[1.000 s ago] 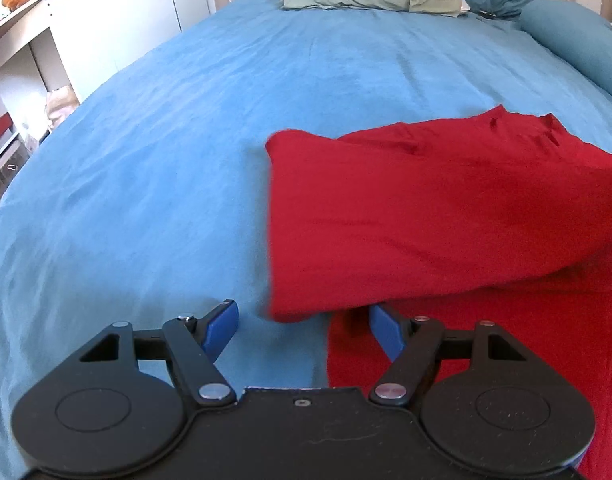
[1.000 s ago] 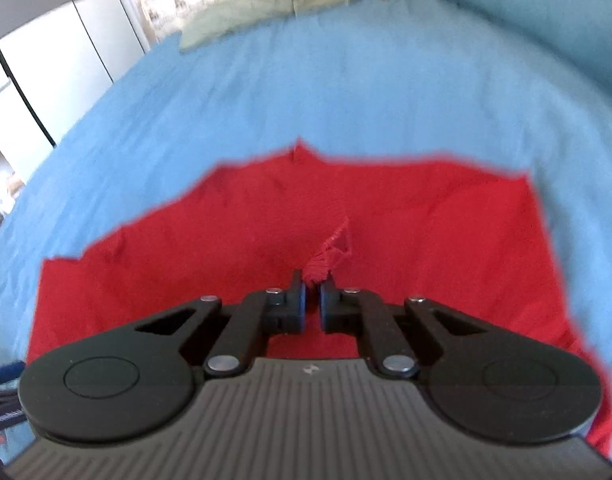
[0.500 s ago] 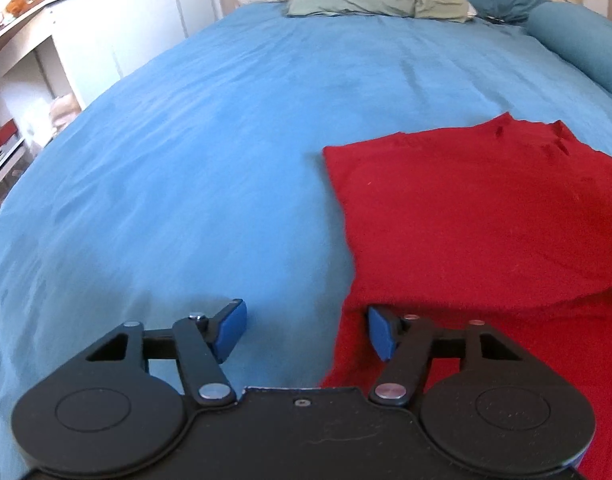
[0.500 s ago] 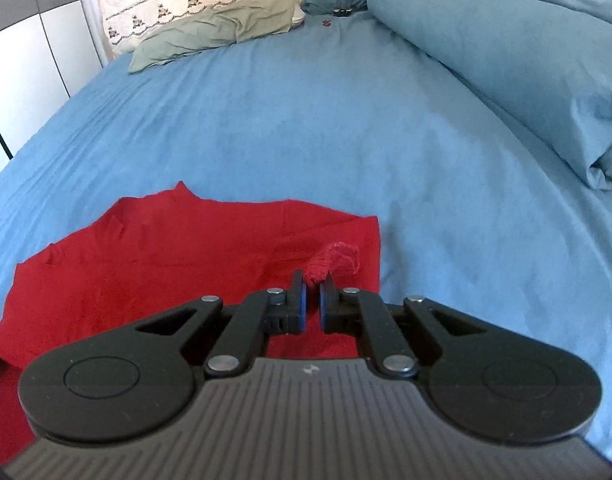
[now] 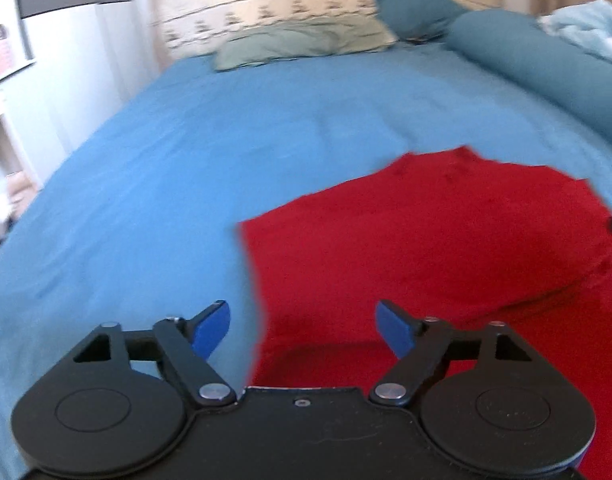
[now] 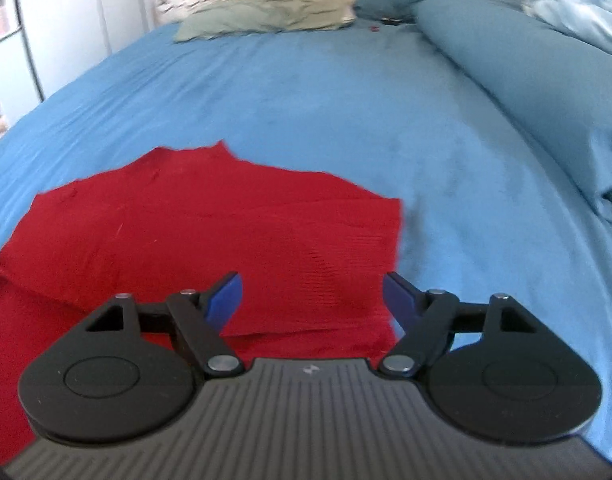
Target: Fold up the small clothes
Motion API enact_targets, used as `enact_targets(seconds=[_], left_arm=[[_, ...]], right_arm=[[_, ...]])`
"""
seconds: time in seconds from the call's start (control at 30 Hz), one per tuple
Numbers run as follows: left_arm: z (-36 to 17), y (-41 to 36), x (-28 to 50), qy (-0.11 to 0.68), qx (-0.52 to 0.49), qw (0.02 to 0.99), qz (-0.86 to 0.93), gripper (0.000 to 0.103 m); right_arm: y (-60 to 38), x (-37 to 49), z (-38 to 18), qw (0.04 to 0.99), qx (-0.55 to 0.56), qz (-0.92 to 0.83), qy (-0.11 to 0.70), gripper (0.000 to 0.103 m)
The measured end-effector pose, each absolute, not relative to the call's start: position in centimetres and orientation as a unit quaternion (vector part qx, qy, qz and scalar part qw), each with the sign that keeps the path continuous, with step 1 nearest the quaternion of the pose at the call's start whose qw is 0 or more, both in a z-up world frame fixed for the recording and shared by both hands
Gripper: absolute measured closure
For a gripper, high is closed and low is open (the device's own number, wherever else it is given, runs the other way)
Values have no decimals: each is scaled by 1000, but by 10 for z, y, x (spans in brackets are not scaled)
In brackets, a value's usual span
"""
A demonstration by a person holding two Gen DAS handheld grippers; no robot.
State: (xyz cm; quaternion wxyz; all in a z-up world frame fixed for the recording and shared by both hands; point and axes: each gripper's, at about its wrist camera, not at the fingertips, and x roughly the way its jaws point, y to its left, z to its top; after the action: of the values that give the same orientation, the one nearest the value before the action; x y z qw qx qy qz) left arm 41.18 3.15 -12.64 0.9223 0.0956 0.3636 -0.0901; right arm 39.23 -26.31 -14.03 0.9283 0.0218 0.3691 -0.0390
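Here the red garment [image 6: 210, 240] is seen folded over itself on the blue sheet [image 6: 345, 100]. The left gripper [image 5: 304, 328] and right gripper [image 6: 311, 298] are tilted down over its corners, jaws just spread wide, nothing pinched.

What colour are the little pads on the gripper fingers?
Blue pads, clearest in the left wrist view, against the black left gripper.

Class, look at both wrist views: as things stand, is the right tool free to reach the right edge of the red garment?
Probably yes. The right tool stands open and empty just above the red garment, with nothing between it and that edge.
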Motion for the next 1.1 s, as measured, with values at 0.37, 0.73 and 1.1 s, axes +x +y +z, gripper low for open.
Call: enact_targets(seconds=[0.37,0.73,1.1], left_arm=[[-180,19,419,389,51,914,-103,14],[-117,19,370,303,67,948,-70,1],[-16,60,203,294,14,953,-75,0]], right_arm=[[-280,392,-192,934,79,-42,346,9],[-282,320,-119,966,75,6,248,3],[-272,134,-18,964,93,28,247,0]])
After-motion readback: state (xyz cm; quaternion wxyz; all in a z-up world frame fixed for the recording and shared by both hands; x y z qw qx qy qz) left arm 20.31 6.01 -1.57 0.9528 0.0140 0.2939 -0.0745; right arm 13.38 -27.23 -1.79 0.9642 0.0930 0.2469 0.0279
